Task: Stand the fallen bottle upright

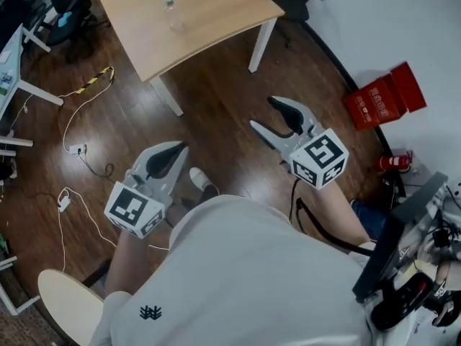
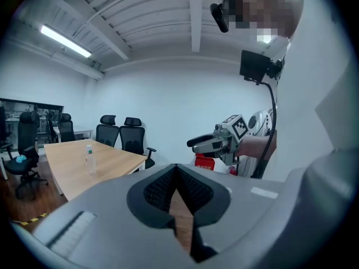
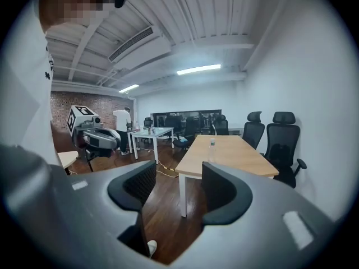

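Observation:
A clear plastic bottle (image 1: 168,11) with a white cap stands upright on the light wooden table (image 1: 209,20), far ahead of me. It also shows upright as the bottle (image 2: 88,158) in the left gripper view and as the bottle (image 3: 212,150) in the right gripper view. My left gripper (image 1: 180,148) hangs over the dark wooden floor, jaws shut and empty; the left gripper (image 2: 175,172) shows its pads pressed together. My right gripper (image 1: 263,114) is held higher and to the right, jaws apart with nothing between them, as the right gripper (image 3: 178,184) confirms.
A red box (image 1: 382,96) and a fire extinguisher (image 1: 392,163) sit by the right wall. Cables (image 1: 79,150) and yellow-black tape (image 1: 94,81) lie on the floor at left. Black office chairs (image 3: 280,144) stand behind the table. A person (image 3: 122,129) stands by a white desk (image 3: 151,132).

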`<state>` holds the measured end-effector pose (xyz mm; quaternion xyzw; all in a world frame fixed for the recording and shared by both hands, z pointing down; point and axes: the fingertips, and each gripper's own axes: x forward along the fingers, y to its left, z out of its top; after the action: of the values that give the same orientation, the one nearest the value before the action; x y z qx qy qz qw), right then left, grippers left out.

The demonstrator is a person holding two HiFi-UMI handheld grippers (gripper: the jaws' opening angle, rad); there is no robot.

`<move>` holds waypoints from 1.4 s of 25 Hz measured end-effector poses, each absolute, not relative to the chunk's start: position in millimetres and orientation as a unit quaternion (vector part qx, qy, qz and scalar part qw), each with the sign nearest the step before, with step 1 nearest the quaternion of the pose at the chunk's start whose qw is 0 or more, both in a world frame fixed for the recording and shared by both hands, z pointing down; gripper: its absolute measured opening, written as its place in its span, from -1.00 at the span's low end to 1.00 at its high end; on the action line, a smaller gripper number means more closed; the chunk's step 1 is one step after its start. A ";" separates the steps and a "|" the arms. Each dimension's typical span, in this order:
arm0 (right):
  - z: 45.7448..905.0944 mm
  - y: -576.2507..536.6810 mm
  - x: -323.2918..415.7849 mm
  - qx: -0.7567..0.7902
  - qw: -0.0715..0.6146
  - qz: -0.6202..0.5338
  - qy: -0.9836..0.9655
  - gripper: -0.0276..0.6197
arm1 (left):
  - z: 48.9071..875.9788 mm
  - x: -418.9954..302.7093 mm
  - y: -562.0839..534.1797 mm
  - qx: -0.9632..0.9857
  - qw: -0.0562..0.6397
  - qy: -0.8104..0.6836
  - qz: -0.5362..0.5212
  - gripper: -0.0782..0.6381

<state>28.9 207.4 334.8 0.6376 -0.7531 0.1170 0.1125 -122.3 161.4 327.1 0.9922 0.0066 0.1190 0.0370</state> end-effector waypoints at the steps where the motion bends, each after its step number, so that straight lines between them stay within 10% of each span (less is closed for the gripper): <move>1: 334.7 218.7 29.2 0.640 0.109 0.118 -0.752 -0.13 | 326.8 -121.0 173.3 0.992 0.036 0.011 0.121 -0.78; 35: 309.9 280.2 -22.3 0.622 0.116 0.098 -0.769 -0.27 | 327.8 -142.7 256.9 0.990 0.055 0.031 0.129 -0.78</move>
<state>-22.3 280.2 309.9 0.6216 -0.7685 0.0979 0.1156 -142.7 256.9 327.8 0.9896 0.0306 0.1292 0.0552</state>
